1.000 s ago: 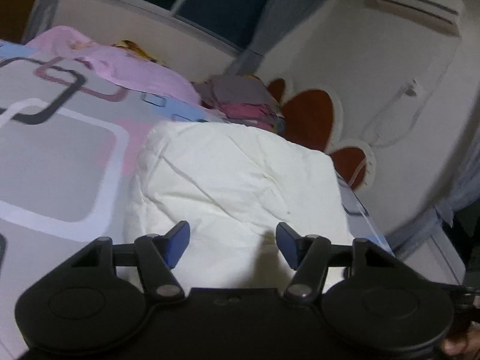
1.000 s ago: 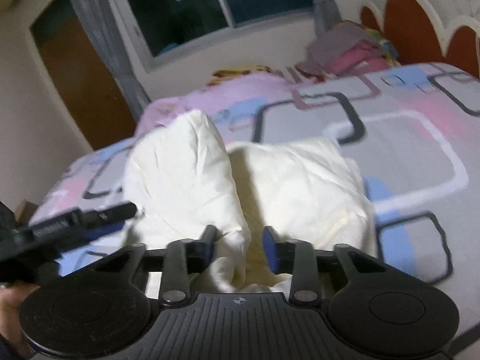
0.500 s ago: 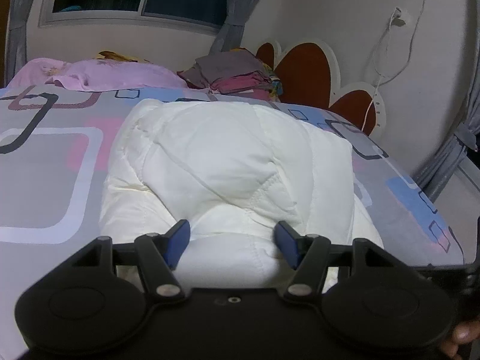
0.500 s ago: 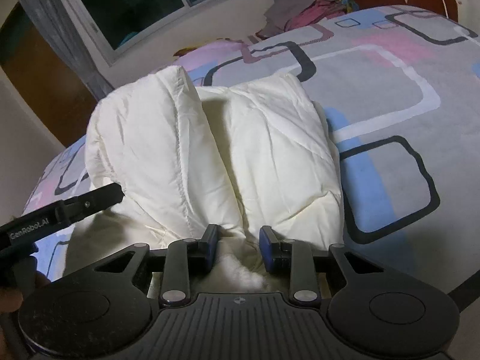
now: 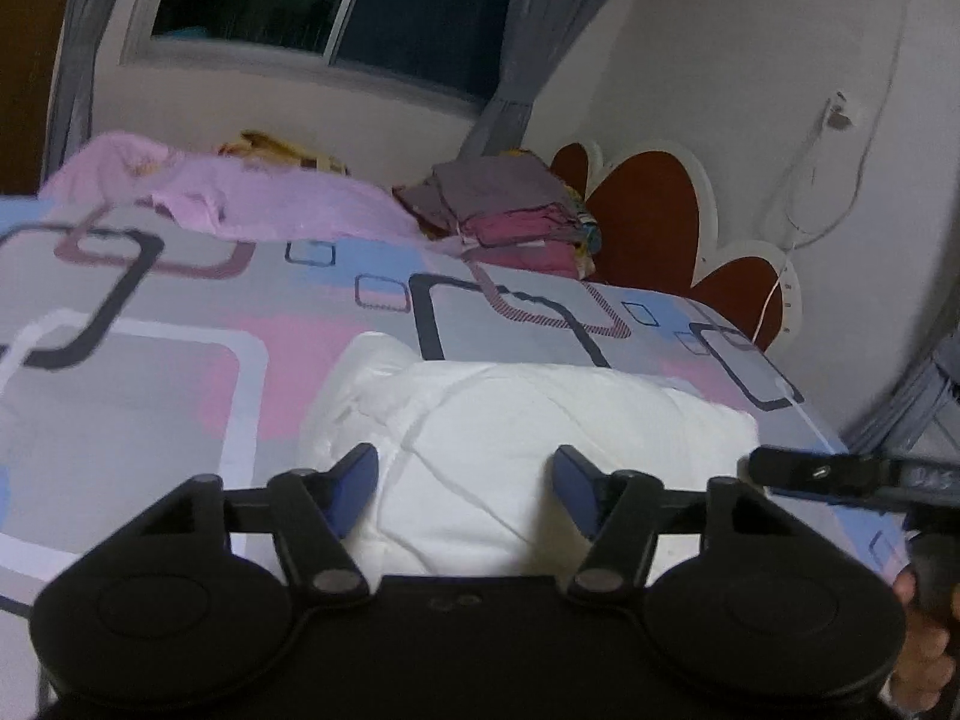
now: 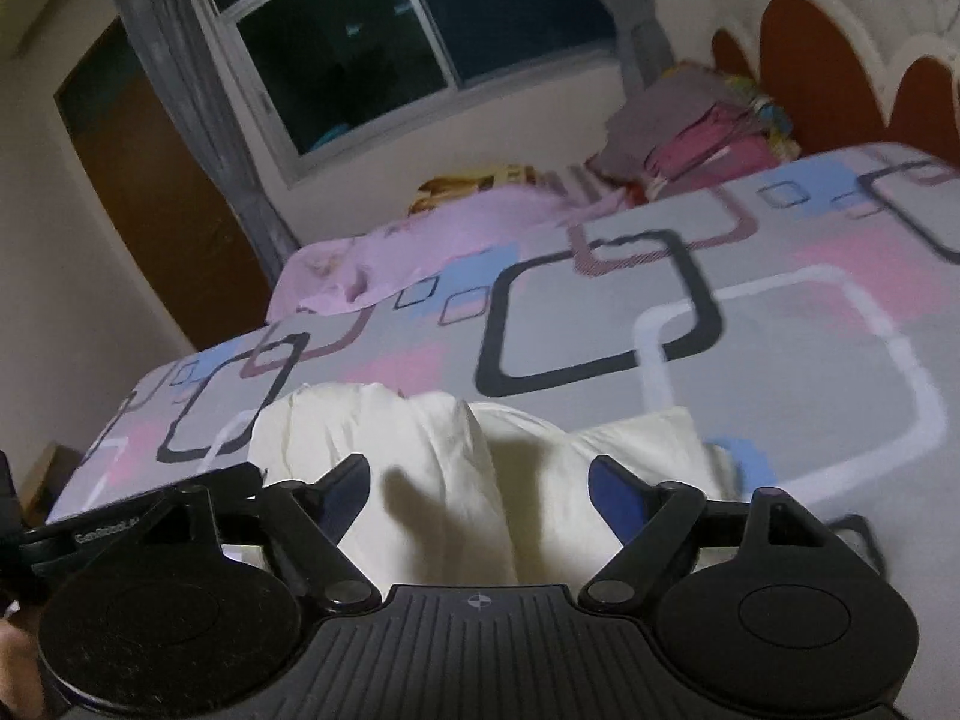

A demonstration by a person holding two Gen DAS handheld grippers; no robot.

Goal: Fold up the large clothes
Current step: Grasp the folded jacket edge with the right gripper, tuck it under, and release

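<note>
A cream quilted garment [image 5: 540, 450] lies bunched in a thick folded bundle on the patterned bed sheet [image 5: 150, 408]. My left gripper [image 5: 465, 474] hovers over its near side, open, with the fabric beyond the blue pads and not pinched. In the right wrist view the same garment [image 6: 438, 468] shows two puffy folds. My right gripper [image 6: 480, 480] is just short of it, jaws opening, with the pads off the cloth. Each gripper shows at the edge of the other's view: the right gripper [image 5: 840, 474] and the left gripper [image 6: 120, 516].
A pink cloth [image 5: 270, 204] and a stack of folded clothes [image 5: 510, 216] sit at the bed's far side by the red headboard [image 5: 648, 222]. The bed's edge [image 5: 840, 444] runs at the right. A window [image 6: 420, 42] and a brown door [image 6: 150, 192] are behind.
The right gripper's jaws have spread and let go of the garment's fold. Both grippers have drawn back, so the garment now sits lower and smaller in both views.
</note>
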